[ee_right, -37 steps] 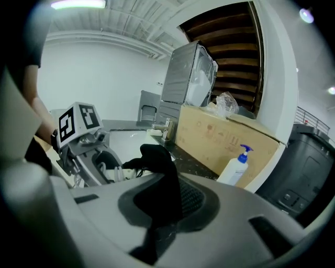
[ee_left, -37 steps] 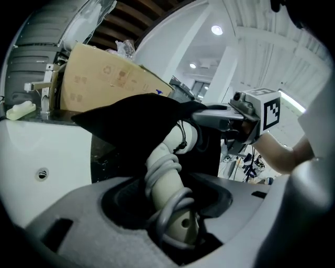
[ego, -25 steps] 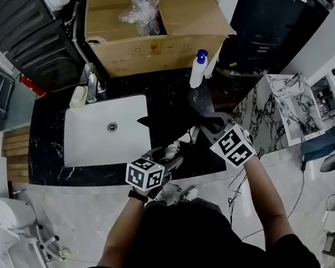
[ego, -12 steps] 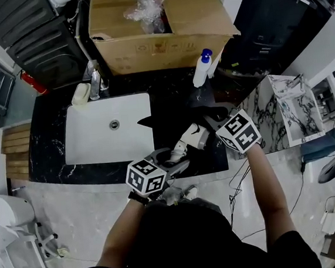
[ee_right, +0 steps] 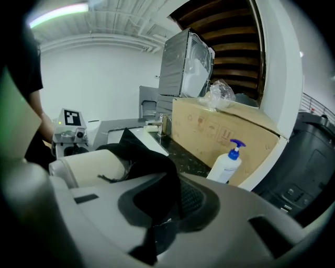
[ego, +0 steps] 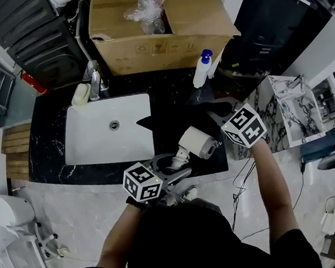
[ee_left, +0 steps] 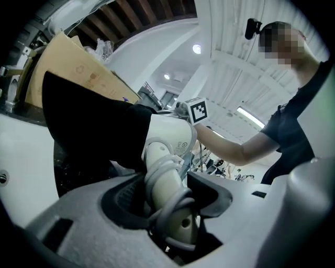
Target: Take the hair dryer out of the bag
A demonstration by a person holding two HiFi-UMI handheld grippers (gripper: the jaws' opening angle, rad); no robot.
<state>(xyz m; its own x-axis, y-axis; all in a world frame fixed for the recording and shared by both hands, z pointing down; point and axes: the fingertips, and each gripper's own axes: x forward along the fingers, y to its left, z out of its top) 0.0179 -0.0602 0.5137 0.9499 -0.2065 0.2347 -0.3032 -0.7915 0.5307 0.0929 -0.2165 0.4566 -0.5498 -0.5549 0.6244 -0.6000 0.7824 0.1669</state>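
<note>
Gripping the handle of the hair dryer [ee_left: 166, 157], the left gripper [ee_left: 170, 199] has its jaws clamped on it, with the cord [ee_left: 175, 201] wound round the handle between the pads. In the head view the cream dryer sits above the near edge of the black counter [ego: 52, 165], just right of the white sink [ego: 105, 133], its round barrel end turned towards the person. The right gripper [ee_right: 162, 207] has its jaws nearly together, pinching a fold of the black bag [ee_right: 149, 167]. The bag's fabric drapes over the dryer's body on the side away from the left gripper; the dryer shows cream beside the fold, but how much of it lies inside the bag cannot be told. One corner of the bag lies over the sink's right edge. Both grippers are close together, with the dryer and bag between them. At the back of the counter stands a cardboard box [ego: 163, 25] with crumpled clear plastic [ego: 146, 6] in its top. A white pump bottle [ego: 201, 69] with a blue head stands just in front of the box, right of the sink. The faucet [ego: 94, 80] is behind the sink.
</note>
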